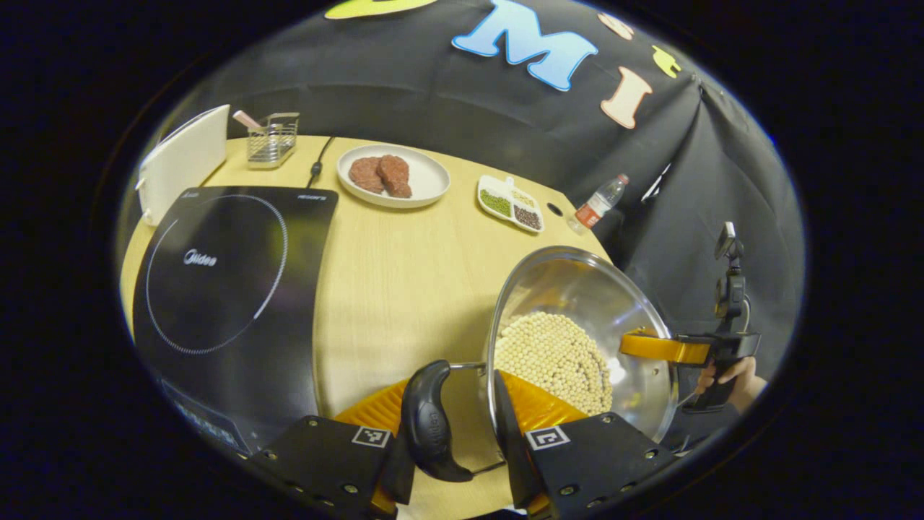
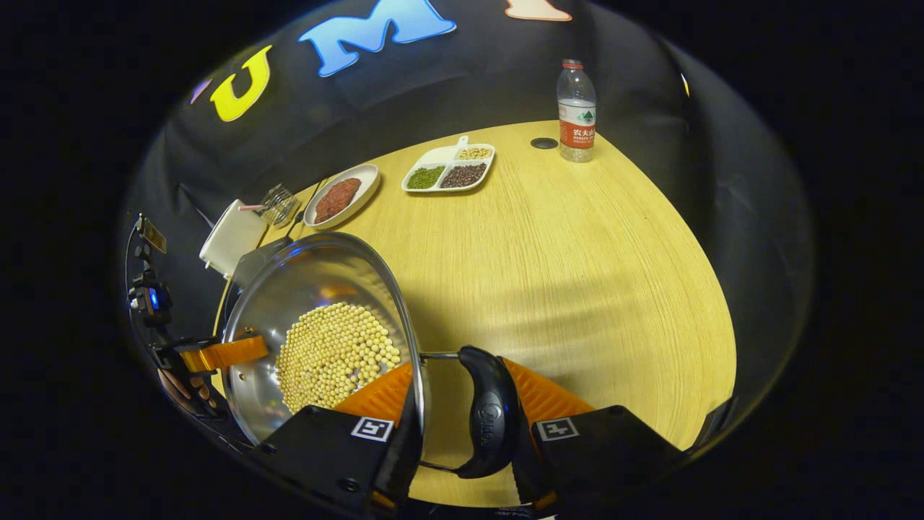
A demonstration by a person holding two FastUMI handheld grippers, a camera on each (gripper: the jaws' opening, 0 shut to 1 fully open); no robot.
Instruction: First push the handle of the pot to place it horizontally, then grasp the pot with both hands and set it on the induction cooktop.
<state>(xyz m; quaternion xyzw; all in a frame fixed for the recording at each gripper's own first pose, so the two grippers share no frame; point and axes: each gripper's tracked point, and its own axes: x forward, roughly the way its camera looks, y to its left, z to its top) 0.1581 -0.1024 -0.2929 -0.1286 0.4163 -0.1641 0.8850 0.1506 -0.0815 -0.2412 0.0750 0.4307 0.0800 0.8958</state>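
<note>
Between both tongs (image 1: 455, 462), pot (image 1: 577, 339) tilted, its 2 handles (image 2: 494, 412) level across.

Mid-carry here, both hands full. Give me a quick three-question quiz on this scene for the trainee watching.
1. True or false: the pot sits on the cooktop.
2. Which stands nearest the bottle? A. the plate of meat B. the divided dish C. the wire rack
3. Fill in: the left gripper has its jaws either side of the pot's black ____.

Key: 1. False, it is off to the cooktop's side. 2. B. 3. handle.
</note>
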